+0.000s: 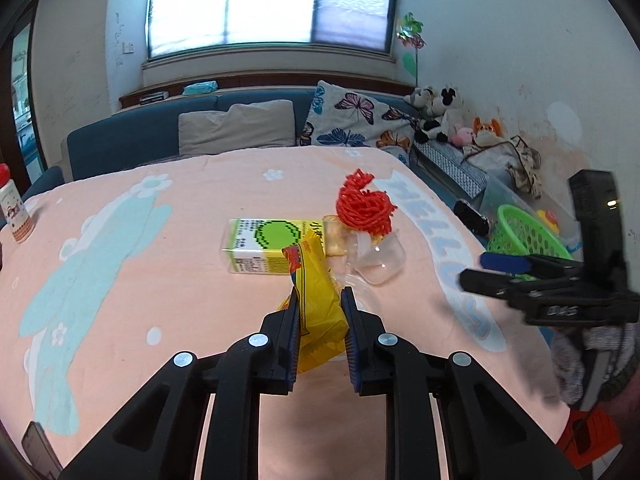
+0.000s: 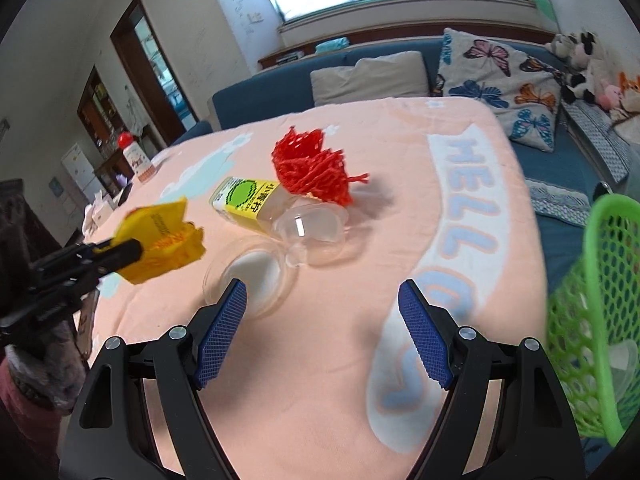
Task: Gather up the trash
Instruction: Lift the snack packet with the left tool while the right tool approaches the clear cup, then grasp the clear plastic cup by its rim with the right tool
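My left gripper (image 1: pixel 322 293) is shut on a crumpled yellow snack wrapper (image 1: pixel 320 312) and holds it just above the peach tablecloth (image 1: pixel 160 280). The right wrist view shows that wrapper (image 2: pixel 168 240) lifted at the left. Beyond it lie a green-and-yellow juice carton (image 1: pixel 260 248), a red mesh net (image 1: pixel 364 204) and a clear plastic clamshell box (image 1: pixel 378 258) lying open. My right gripper (image 2: pixel 323 286) stands open above the cloth, with the clamshell's lid (image 2: pixel 252 272) just past its left fingertip. A green mesh basket (image 2: pixel 592 312) stands off the table's right edge.
A white bottle with a red cap (image 1: pixel 14 208) stands at the table's far left. A dark phone (image 1: pixel 38 448) lies at the near left corner. A blue sofa (image 1: pixel 120 136) with cushions and plush toys (image 1: pixel 436 112) runs behind and to the right.
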Tool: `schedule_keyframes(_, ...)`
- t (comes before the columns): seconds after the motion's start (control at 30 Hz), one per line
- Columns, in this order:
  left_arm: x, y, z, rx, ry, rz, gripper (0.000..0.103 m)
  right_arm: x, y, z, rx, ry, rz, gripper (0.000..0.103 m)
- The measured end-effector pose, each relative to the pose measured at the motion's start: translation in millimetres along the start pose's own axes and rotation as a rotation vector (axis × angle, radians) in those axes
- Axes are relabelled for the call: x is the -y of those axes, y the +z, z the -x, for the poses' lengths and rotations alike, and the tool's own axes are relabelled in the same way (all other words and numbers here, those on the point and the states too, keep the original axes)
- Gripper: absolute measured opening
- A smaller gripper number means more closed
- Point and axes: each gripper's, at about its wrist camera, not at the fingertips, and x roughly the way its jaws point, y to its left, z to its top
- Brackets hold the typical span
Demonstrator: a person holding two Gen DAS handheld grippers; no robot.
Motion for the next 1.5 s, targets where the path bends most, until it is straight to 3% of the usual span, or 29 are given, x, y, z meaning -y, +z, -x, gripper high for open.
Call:
schedule_keyframes(0.63,-24,1,-7,0.001,-0.014,0.057,0.019,-10,30,-87,-0.105,0.024,0.134,0.075)
schedule_keyframes(0.9,-23,0,-10,-0.005,-0.011,0.062,0.019,-3,34,-107,-0.136,0.056,0.114,0.070)
schedule_keyframes(1.13,-23,0,-17,-0.016,-0.016,0.065,0.019,0,34,-106,-0.125,0.074,0.104,0.060)
schedule_keyframes(1.5,-10,6,-11,0.002,-0.037,0.049,0.019,-3,28,-64,-0.052,0.085,0.088,0.060)
